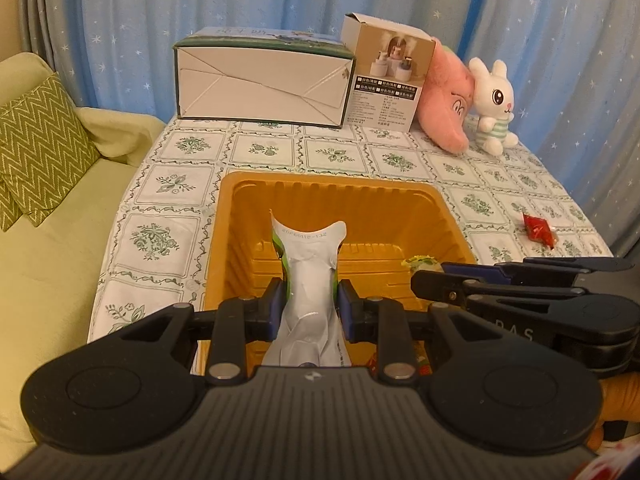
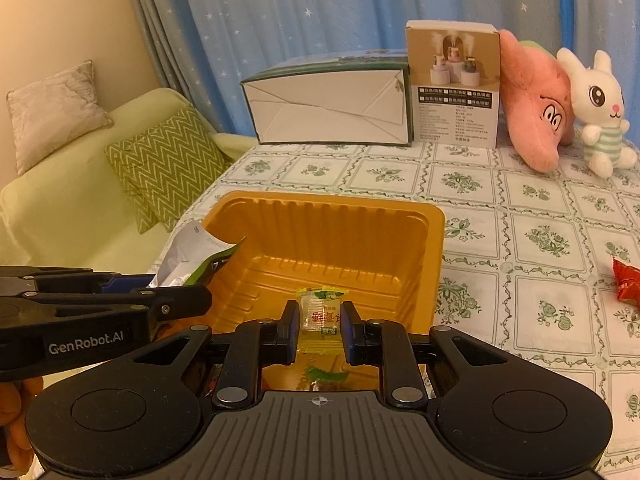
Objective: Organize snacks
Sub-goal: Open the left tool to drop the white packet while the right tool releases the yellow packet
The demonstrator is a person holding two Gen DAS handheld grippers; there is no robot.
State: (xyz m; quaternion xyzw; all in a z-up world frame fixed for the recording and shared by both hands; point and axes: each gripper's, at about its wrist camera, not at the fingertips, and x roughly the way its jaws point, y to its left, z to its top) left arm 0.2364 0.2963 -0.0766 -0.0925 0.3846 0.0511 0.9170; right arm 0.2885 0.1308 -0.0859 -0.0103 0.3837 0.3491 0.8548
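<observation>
Star-printed blue curtains [image 2: 320, 20] hang behind our floral tablecloth [image 2: 520, 208], where the orange tray [image 2: 434, 232] sits. Our left gripper [image 1: 310, 306] pinches a white snack pouch [image 1: 310, 272] printed with a mirrored code we cannot read, held over the tray. Our right gripper [image 2: 320, 324] clamps a small clear snack packet [image 2: 318, 312] bearing red Chinese characters. "GenRobot.AI" marks the left gripper's side. A red snack packet [image 2: 626, 280] lies on the cloth.

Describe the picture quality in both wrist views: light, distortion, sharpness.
Left wrist view: warm yellowish indoor light, fisheye bending the table edges, dark vignette in the corners; the white packet in the left tongs stays readable. Right wrist view: same warm cast and curvature; the orange tray is sharp, the small candy's print is soft.
</observation>
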